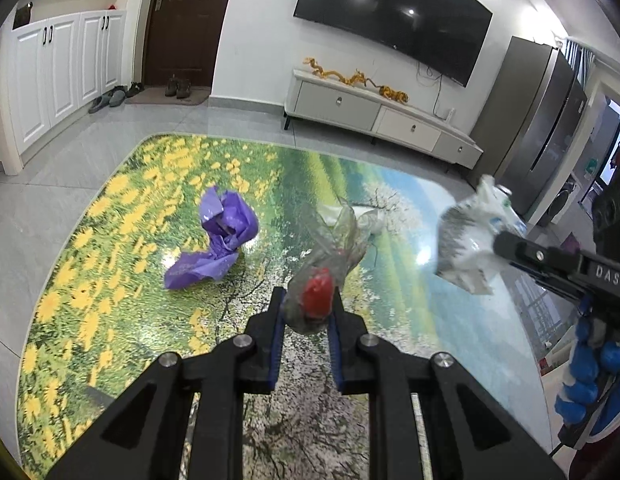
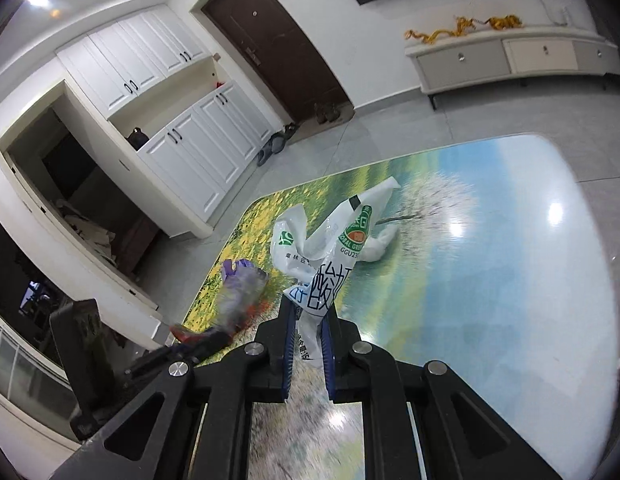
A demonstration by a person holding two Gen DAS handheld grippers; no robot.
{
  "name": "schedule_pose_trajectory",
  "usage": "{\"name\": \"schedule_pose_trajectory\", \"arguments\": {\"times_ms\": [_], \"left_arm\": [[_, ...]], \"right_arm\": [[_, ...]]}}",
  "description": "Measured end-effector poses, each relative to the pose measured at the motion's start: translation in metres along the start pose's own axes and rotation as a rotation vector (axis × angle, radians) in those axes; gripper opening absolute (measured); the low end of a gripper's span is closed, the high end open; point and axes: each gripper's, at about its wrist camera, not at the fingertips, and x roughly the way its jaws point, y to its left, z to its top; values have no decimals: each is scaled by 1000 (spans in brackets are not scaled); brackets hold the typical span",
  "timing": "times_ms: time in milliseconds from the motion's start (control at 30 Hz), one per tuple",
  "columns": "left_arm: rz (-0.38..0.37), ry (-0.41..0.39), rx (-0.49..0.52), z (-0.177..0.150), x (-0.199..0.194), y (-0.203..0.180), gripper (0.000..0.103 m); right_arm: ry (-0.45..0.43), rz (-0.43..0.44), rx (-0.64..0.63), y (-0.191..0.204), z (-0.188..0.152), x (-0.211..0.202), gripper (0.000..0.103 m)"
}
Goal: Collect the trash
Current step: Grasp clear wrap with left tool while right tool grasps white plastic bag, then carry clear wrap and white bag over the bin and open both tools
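Trash is lifted above the tabletop [image 1: 110,240]: left gripper [image 1: 308,300] clenched on a clear bag with a red lump [image 1: 321,280], right gripper [image 2: 310,320] clenched on a white printed bag [image 2: 329,256]. Purple wrapper [image 1: 222,240] lies far left.

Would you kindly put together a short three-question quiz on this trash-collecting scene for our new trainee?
1. True or false: the left tongs hold nothing.
2. What are the right tongs shut on? A) a purple bag B) a white printed plastic bag C) a slipper
3. Fill in: the crumpled ____ plastic bag still lies on the flower-print table.

Key:
1. False: they are shut on a clear plastic bag with something red inside.
2. B, the white printed plastic bag.
3. Purple: the purple plastic bag lies on the table, as does another white bag farther back.
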Motion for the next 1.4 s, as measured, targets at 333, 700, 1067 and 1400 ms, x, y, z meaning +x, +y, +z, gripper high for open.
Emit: {"name": "schedule_pose_trajectory", "arguments": {"times_ms": [333, 700, 1067, 1400], "left_arm": [[-11, -55, 32, 0, -42, -21, 18], [-42, -55, 113, 2, -51, -73, 18], [-131, 35, 254, -5, -16, -163, 18], [-227, 173, 409, -21, 43, -271, 18]], "right_arm": [[-102, -73, -18, -7, -21, -73, 12], [-223, -181, 24, -44, -45, -150, 12], [-266, -300, 136, -111, -79, -202, 12], [-242, -418, 246, -178, -109, -229, 12]]}}
